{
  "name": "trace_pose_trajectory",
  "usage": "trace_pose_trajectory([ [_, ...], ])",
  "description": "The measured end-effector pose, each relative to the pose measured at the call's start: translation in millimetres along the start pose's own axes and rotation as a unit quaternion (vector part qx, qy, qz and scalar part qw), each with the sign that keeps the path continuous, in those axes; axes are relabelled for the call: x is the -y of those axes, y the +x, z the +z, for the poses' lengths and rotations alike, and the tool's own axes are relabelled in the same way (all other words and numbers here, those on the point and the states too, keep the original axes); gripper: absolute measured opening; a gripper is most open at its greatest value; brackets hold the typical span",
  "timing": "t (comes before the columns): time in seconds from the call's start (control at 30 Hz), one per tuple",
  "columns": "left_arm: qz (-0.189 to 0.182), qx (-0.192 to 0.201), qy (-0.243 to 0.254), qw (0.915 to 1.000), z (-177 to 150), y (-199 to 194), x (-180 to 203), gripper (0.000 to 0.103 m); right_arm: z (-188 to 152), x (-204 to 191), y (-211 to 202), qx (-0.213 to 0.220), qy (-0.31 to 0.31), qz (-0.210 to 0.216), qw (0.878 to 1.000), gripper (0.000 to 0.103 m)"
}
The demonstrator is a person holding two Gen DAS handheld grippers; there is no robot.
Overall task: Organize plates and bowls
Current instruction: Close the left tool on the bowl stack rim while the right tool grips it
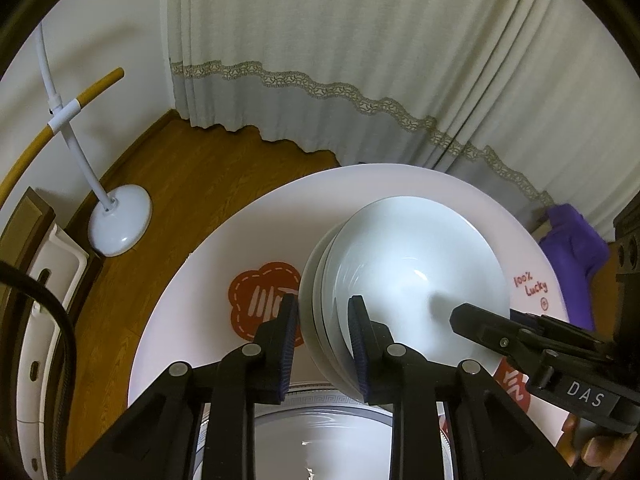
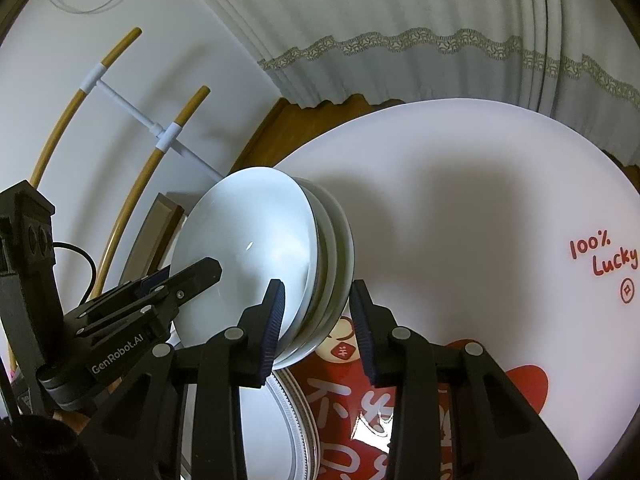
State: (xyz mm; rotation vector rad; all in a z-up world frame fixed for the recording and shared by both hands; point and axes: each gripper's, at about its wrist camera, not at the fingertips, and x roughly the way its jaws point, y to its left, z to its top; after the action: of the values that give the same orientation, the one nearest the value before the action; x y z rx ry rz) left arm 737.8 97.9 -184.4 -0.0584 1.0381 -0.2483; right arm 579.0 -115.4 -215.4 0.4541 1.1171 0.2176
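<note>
Left wrist view, left tongs: astride stacked plates' near rim, contact unclear.
Right tongs: astride same rim, gap visible at right pad.
Stack of plates: tilted, above counter.
Patterned plate: lying beneath tongs.
</note>
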Motion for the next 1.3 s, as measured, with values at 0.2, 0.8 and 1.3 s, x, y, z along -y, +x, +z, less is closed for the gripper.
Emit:
trace_pose_trajectory([
  [0.2, -0.003, 0.000, -0.004, 1.0000, 1, 3, -1, 0.022, -1, 0, 1, -0.001, 0.004, 0.006, 1.000, 0.034],
  [0.8, -0.003, -0.005, -0.008, 1.0000, 8, 14, -8, 0.022, -1, 1, 0, 0.000, 0.005, 0.011, 1.000, 0.034],
  [1.3, -0.002, -0.004, -0.010, 0.9999, 5, 20, 1, 0.022, 2, 1, 0, 0.003, 0.003, 0.013, 1.000, 0.034],
])
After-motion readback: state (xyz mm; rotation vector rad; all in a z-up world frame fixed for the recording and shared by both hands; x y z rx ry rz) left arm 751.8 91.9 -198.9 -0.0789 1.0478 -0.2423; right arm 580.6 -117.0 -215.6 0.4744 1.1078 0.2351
